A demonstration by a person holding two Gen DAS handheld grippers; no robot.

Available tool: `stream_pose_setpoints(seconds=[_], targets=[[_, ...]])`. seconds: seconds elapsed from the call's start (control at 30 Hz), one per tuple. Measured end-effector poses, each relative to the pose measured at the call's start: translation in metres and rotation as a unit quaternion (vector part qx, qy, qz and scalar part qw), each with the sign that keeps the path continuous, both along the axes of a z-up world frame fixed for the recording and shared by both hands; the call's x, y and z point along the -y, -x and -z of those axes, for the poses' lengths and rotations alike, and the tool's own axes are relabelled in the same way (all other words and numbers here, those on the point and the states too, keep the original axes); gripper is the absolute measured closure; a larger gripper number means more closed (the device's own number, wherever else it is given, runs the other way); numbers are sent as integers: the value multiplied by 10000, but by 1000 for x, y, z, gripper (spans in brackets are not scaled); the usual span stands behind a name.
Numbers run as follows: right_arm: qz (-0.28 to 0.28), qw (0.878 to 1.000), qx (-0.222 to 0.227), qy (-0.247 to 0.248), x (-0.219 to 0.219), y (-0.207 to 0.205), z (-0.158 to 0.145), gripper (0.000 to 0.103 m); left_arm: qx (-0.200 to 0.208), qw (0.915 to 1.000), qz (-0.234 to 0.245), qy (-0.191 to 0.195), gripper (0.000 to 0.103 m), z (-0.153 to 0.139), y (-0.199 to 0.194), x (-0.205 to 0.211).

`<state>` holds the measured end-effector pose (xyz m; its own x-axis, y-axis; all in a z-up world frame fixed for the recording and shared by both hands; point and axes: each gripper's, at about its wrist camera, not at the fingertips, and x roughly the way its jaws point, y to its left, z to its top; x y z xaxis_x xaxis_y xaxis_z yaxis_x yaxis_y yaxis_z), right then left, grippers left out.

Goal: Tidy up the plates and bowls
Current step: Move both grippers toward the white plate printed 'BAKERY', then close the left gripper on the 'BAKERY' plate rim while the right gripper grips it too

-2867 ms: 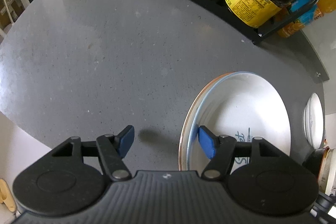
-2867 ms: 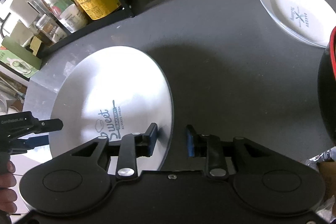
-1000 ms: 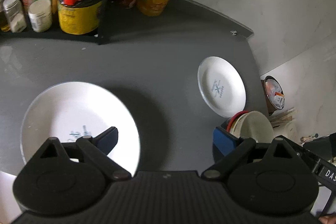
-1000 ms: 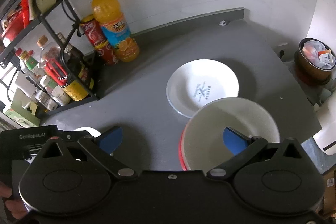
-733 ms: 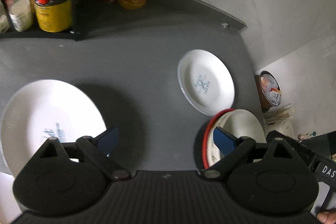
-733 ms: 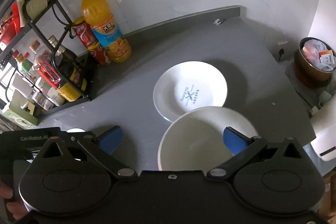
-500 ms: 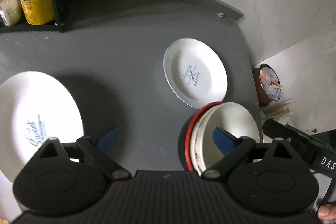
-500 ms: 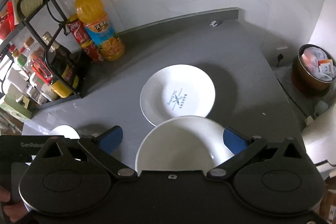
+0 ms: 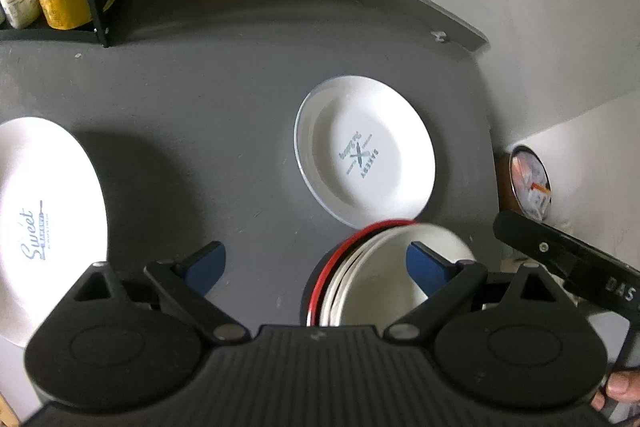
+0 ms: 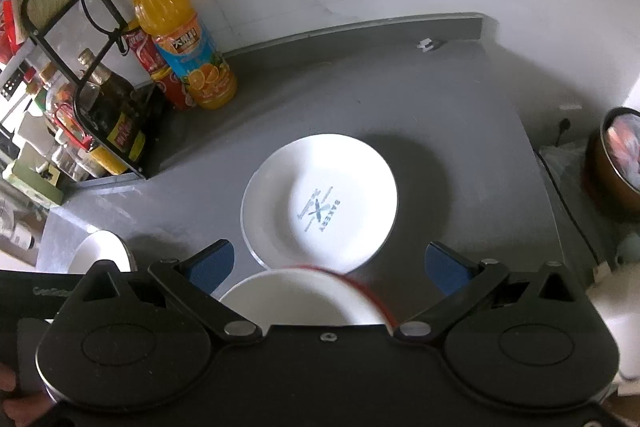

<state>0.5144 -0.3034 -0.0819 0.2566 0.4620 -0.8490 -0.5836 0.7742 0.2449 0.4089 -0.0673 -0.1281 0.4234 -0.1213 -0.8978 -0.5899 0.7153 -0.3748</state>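
A small white "Bakery" plate (image 9: 366, 151) (image 10: 320, 207) lies on the grey counter (image 9: 208, 115). Just in front of it stands a stack of white bowls inside a red-rimmed one (image 9: 372, 275) (image 10: 304, 299). A large white "Sweet" plate (image 9: 44, 211) lies at the left, and only its edge (image 10: 100, 251) shows in the right wrist view. My left gripper (image 9: 316, 261) is open above the counter, its right finger over the bowl stack. My right gripper (image 10: 328, 263) is open too, held high above the bowls and the small plate. Neither holds anything.
A black wire rack (image 10: 80, 75) with sauce bottles stands at the back left, with an orange juice bottle (image 10: 184, 43) and a red can (image 10: 156, 71) beside it. The counter ends at the right, where a brown bin (image 10: 620, 163) stands below.
Both grippers let go of the large plate, opened wide and rose. The views swung right toward the small plate and the bowl stack, which now lies under both grippers.
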Motion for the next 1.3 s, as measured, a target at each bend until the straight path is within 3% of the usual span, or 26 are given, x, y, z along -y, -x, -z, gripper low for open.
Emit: stream_pose_setpoints(seconds=[0.37, 0.63, 1.0, 1.3], targets=[[-651, 9978, -113, 100, -23, -48, 27, 5, 15, 9964, -821, 218, 9, 19, -28, -15], [-438, 9979, -411, 241, -27, -82, 62, 27, 8, 9939, -1049, 350, 18, 50, -47, -30], [-66, 9934, -1111, 264, -17, -113, 111, 62, -11, 9865, -1385, 869, 58, 98, -61, -42], [11, 9890, -1477, 87, -15, -117, 132, 76, 7, 9834, -1465, 1072, 76, 118, -66, -42]])
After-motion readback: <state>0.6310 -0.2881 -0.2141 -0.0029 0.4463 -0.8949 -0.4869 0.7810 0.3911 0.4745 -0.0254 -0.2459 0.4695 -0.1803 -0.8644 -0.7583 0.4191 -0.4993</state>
